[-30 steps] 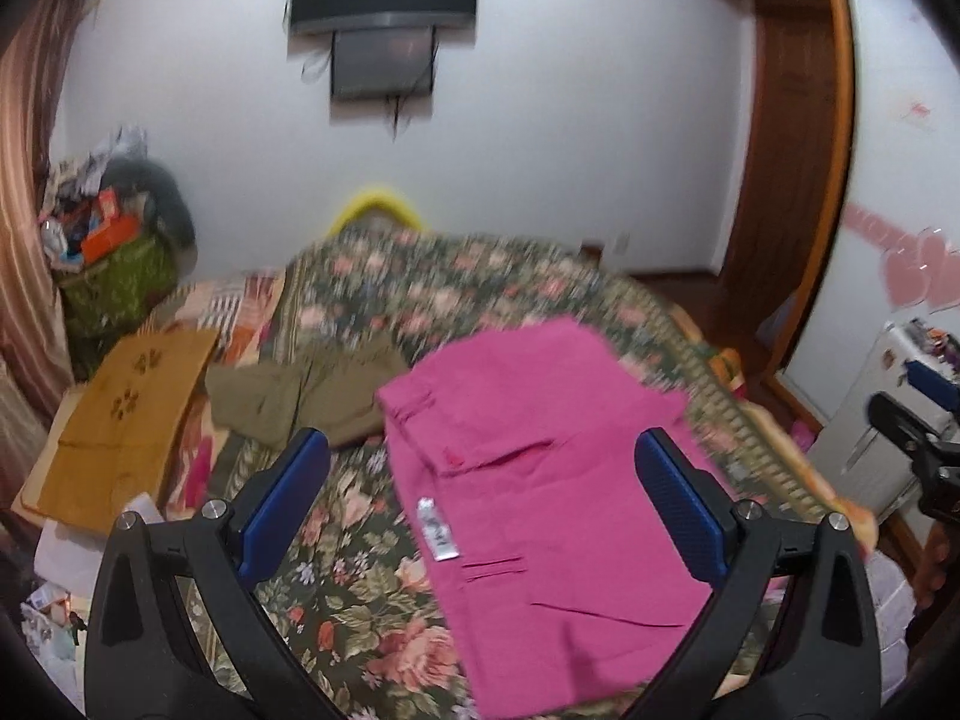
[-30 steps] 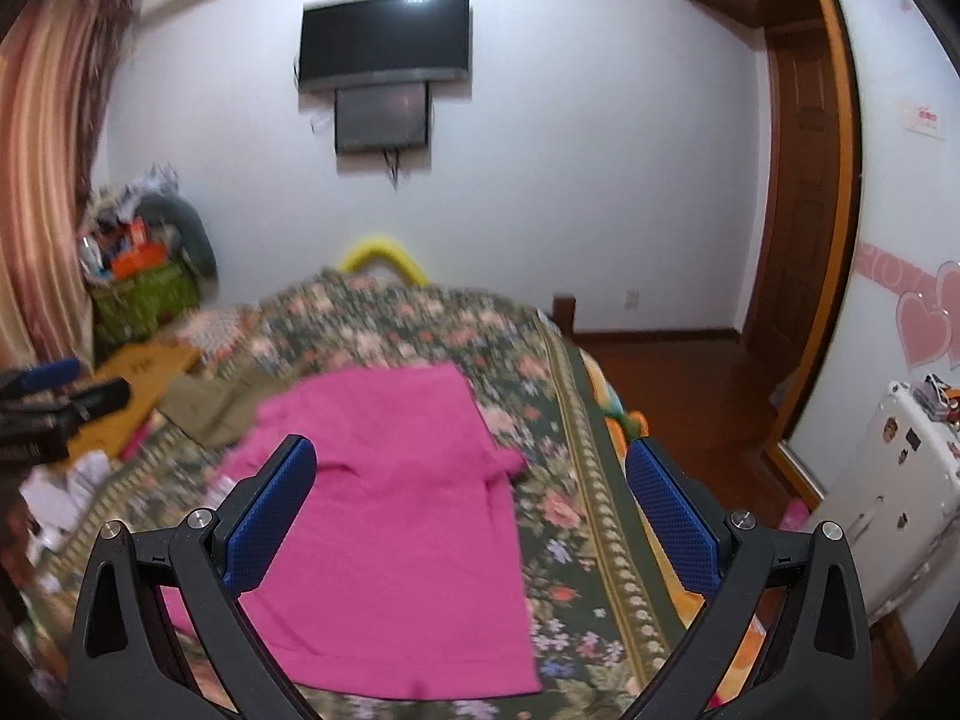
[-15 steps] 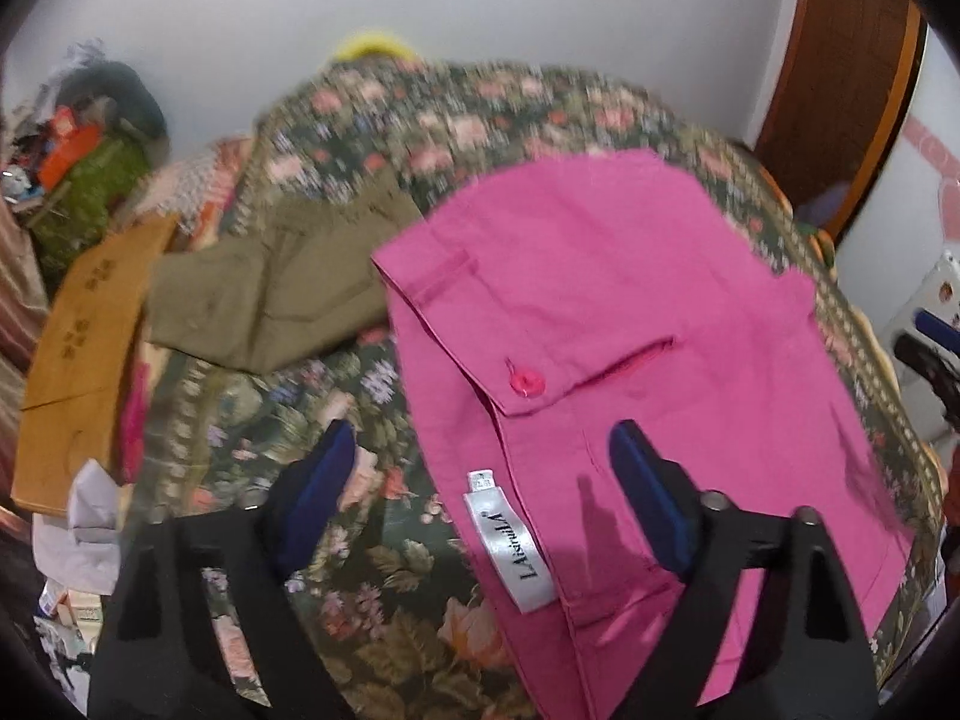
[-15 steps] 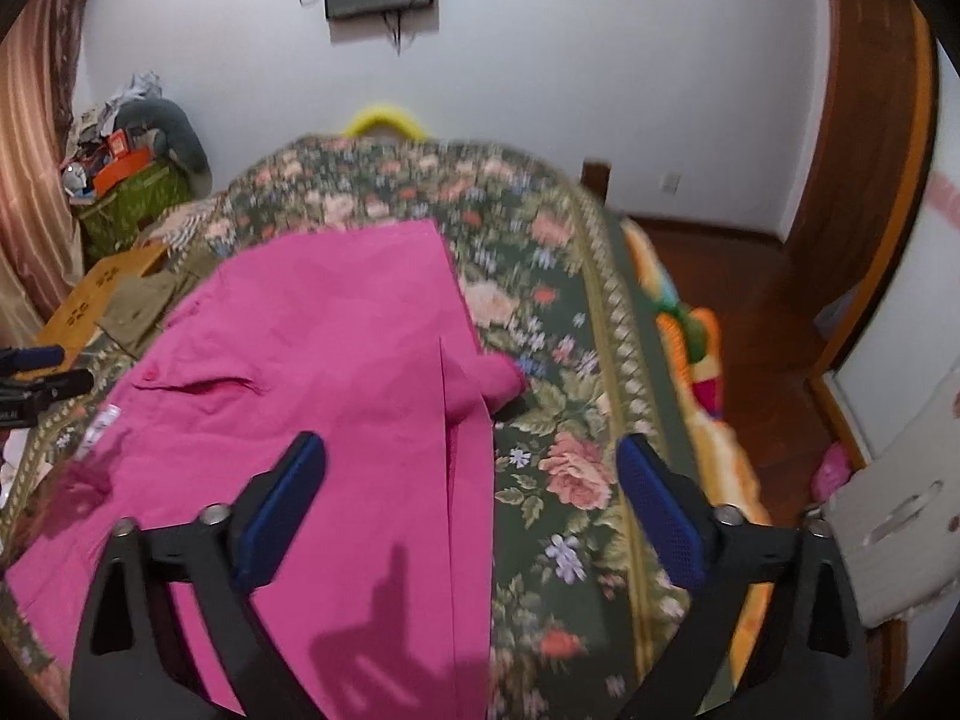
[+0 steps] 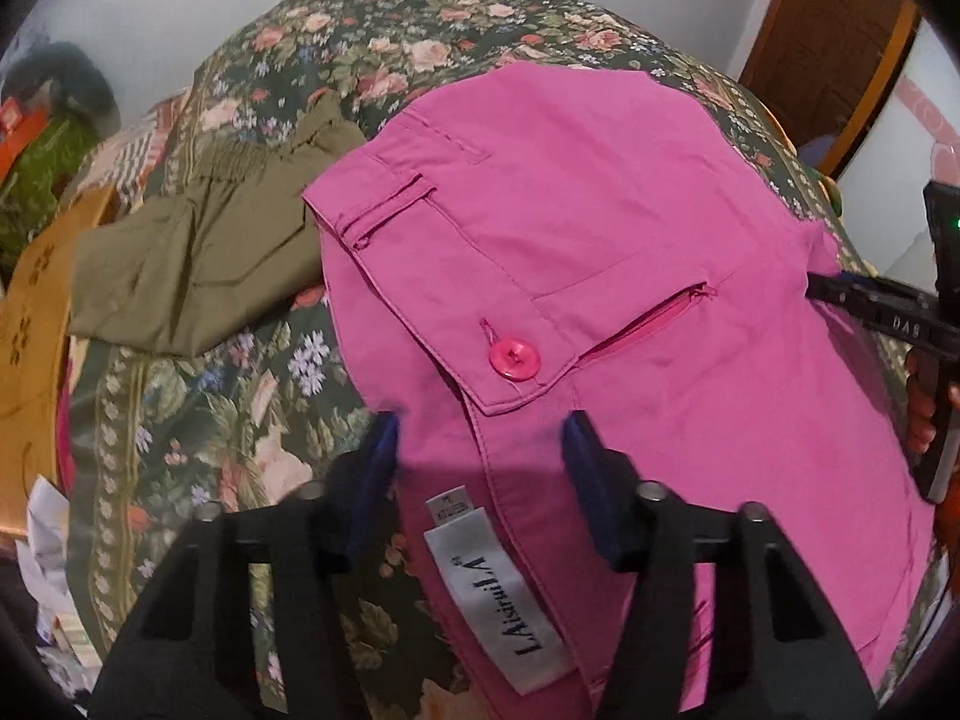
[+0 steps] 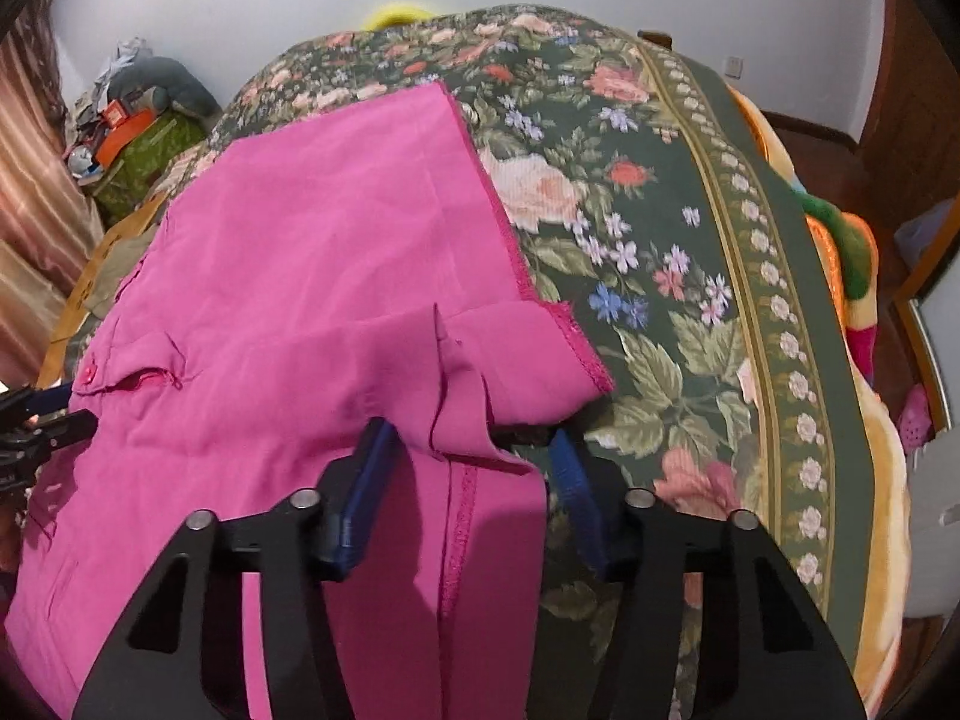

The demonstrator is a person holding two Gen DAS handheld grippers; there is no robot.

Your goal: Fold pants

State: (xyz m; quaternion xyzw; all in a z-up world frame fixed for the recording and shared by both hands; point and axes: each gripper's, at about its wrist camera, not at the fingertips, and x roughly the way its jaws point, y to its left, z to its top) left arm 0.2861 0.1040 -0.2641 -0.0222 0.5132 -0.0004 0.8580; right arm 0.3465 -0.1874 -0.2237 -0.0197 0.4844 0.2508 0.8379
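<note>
Now: pink pants (image 5: 630, 228) on bed (image 6: 690, 312). Left gripper (image 5: 480, 438), right gripper (image 6: 471, 444): jaws half-open, just been closing, cloth between, unpinched. We clamp full layers w/ both before lifting.

The pink pants (image 5: 630, 228) are spread flat across the floral bedspread (image 5: 198, 396); the waistband is turned open, a round pink button (image 5: 515, 358) and a white label (image 5: 498, 594) being exposed; the zip is seen partly open; a leg edge is folded over near the bed's middle.
</note>
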